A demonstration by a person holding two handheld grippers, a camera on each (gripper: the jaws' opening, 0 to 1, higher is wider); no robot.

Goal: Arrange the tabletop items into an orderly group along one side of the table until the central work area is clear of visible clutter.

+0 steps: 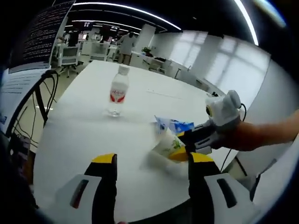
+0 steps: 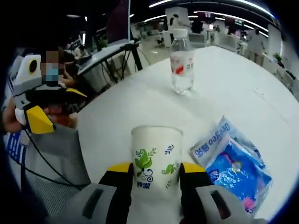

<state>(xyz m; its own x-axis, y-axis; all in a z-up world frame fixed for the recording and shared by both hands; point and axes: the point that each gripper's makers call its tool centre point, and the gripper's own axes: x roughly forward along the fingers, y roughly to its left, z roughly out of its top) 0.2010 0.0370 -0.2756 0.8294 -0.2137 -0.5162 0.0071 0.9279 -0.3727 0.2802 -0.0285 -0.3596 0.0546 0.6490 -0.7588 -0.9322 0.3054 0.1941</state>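
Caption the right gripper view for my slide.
Right gripper clasps a paper cup on the white table, blue packet beside, water bottle beyond.

Right gripper (image 2: 155, 175) jaws clamped; left gripper (image 1: 151, 165) jaws apart, empty.

Past the table stand office desks (image 1: 96, 49), a dark screen (image 1: 44, 30) (text-covered) and ceiling lights (image 1: 126, 8).
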